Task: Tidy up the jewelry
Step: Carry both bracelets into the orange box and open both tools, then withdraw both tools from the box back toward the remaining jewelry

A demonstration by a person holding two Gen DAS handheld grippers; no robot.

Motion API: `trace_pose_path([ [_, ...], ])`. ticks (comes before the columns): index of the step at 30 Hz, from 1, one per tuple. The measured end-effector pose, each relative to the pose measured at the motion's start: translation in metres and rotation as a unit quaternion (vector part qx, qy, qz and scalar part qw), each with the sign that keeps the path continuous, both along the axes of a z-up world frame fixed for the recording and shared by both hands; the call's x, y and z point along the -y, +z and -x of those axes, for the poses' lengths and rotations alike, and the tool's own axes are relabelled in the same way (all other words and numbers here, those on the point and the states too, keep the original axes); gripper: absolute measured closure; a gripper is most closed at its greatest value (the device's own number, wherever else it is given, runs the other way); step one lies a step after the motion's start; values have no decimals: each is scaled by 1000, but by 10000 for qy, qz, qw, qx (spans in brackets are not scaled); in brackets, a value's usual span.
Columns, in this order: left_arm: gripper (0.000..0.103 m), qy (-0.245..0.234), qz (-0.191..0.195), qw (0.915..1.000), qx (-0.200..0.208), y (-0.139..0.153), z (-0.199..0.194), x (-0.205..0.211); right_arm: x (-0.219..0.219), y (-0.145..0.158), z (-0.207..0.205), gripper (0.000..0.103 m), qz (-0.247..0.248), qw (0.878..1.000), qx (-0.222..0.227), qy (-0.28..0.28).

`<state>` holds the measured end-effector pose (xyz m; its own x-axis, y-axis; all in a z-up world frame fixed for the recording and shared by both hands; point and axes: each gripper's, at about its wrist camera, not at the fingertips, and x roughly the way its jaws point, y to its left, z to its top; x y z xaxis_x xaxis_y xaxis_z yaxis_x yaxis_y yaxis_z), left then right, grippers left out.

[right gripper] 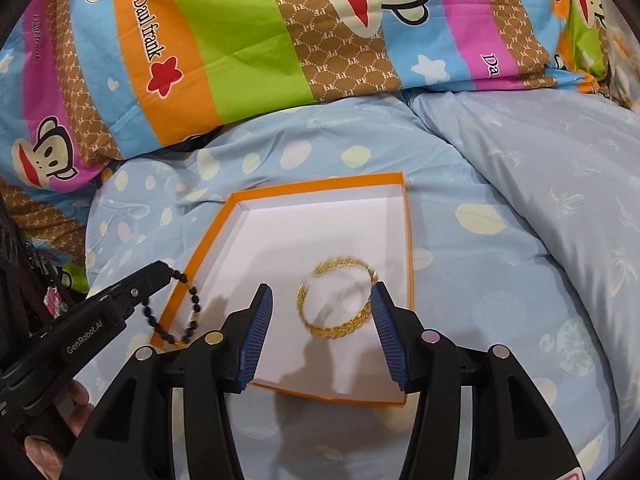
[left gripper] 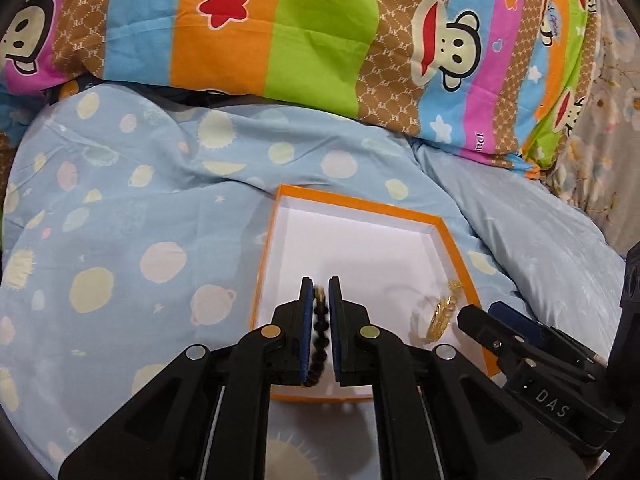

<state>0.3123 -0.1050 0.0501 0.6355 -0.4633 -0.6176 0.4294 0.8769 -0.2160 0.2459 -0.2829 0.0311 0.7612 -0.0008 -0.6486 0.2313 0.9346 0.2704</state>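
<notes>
An open orange box [left gripper: 452,240] with a white inside lies on the blue bedding; it also shows in the right wrist view [right gripper: 408,240]. My left gripper [left gripper: 320,292] is shut on a black bead bracelet [left gripper: 320,332], held over the box's near left side; the bracelet [right gripper: 190,312] hangs from it above the box's left rim. A gold bangle [right gripper: 340,300] is blurred over the box floor between the fingers of my open right gripper [right gripper: 322,300]; whether it touches the floor I cannot tell. The bangle [left gripper: 440,312] shows by the right gripper's tip [left gripper: 476,316].
A striped monkey-print pillow [left gripper: 320,40] lies across the back, also in the right wrist view [right gripper: 280,32]. Rumpled blue planet-print duvet [left gripper: 140,220] surrounds the box. A second pale blue cushion [right gripper: 540,180] rises at the right.
</notes>
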Motion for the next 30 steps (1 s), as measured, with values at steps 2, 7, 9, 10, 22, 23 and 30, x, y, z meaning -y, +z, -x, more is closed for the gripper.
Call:
trace_pose_path([
  [2,87,-27,-49,10000,66,-1,-2,0,0,-2,4,51,-36,10000,-21,25],
  [7,63,-58,-116,9998,147,-2,0,-6,-13,-3,16,51,6,9996,-74,255],
  [9,59,-43,-203,9996,182,0,4,-5,-20,-4,18,51,82,9994,-105,331],
  [10,56,-34,-222,9996,181,0,5,-4,-23,-4,18,51,127,9993,-113,344],
  [22,58,480,-1176,9898,-648,-41,-7,-2,-20,-10,24,51,218,9993,-240,205],
  [23,58,469,-1203,9890,-717,-45,-6,-3,-20,-10,25,51,214,9992,-250,209],
  [30,61,264,-1395,9870,-759,-43,28,-3,-21,-11,35,51,266,9989,-325,222],
])
